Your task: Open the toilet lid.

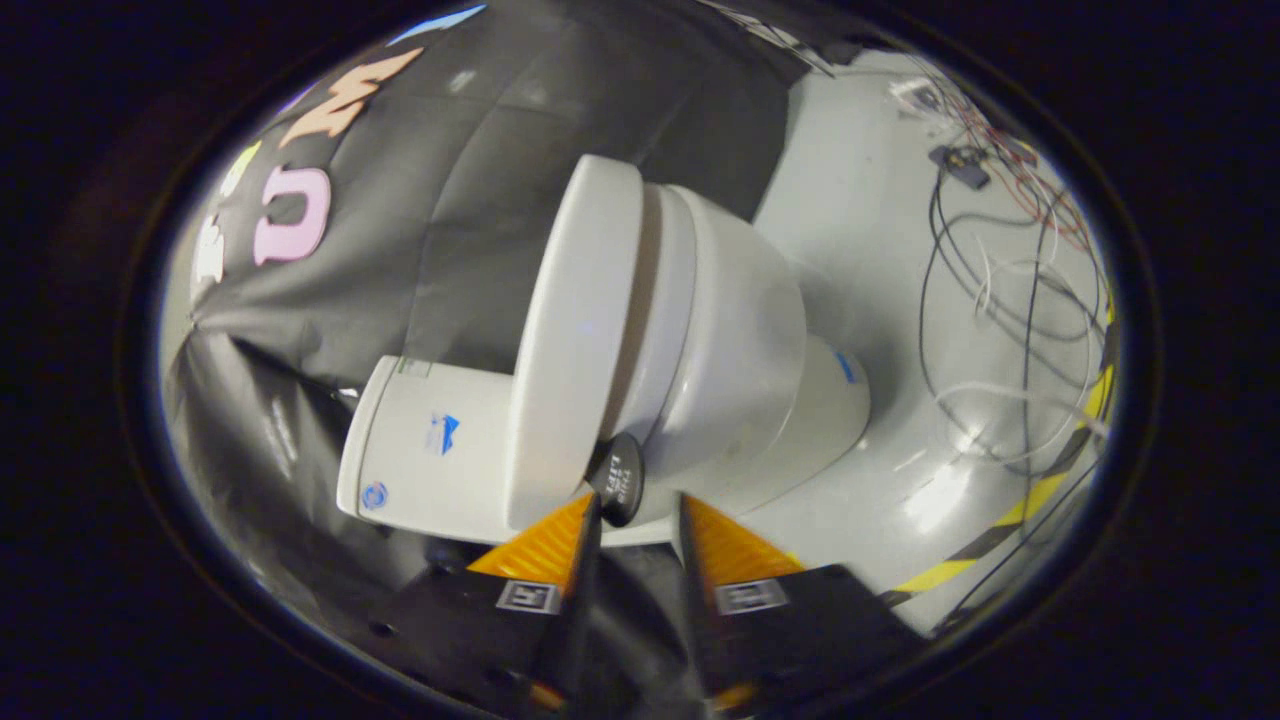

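Note:
A white toilet stands on the grey floor, seen tilted on its side. Its oval lid (575, 330) lies close over the seat (665, 300) and bowl (745, 350), with a narrow shadowed gap between lid and seat. A round black tab (617, 478) sticks out from the lid's near edge. My gripper (640, 512) is open, its fingertips just short of the toilet. The black tab sits right at one fingertip (592, 512), partly inside the gap; the other fingertip (688, 512) is apart from it. The white tank (430, 450) is behind the lid.
Black booth cloth hangs behind the tank. Loose black, white and red cables (1010, 300) sprawl over the grey floor beyond the bowl. A yellow-and-black tape stripe (1000, 530) runs along the floor's edge near them.

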Available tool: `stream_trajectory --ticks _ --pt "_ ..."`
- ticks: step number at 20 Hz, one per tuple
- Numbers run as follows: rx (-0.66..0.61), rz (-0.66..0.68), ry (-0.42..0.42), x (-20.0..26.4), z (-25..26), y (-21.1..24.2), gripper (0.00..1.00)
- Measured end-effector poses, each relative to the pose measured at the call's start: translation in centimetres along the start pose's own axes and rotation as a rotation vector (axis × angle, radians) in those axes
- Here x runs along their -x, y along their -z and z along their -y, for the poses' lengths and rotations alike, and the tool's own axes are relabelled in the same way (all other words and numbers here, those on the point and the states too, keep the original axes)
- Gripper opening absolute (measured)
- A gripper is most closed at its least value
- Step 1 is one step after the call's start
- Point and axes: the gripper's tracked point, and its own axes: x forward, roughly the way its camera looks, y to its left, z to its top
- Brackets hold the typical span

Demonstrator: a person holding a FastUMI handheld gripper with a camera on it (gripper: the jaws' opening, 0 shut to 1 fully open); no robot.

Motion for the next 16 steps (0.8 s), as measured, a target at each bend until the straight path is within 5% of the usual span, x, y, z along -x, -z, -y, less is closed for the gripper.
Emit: stream_trajectory --ticks 2,5,13,16 --pt "-0.105 0.071 -0.039 -0.8 0.4 -0.8 0.14" --pt "-0.201 0.126 -0.092 -0.9 -0.2 -1.0 0.13" --pt "-0.203 0.206 -0.029 -0.8 -0.1 -1.2 0.08" --pt "-0.235 0.225 -0.064 -0.4 -1.0 -1.5 0.08"
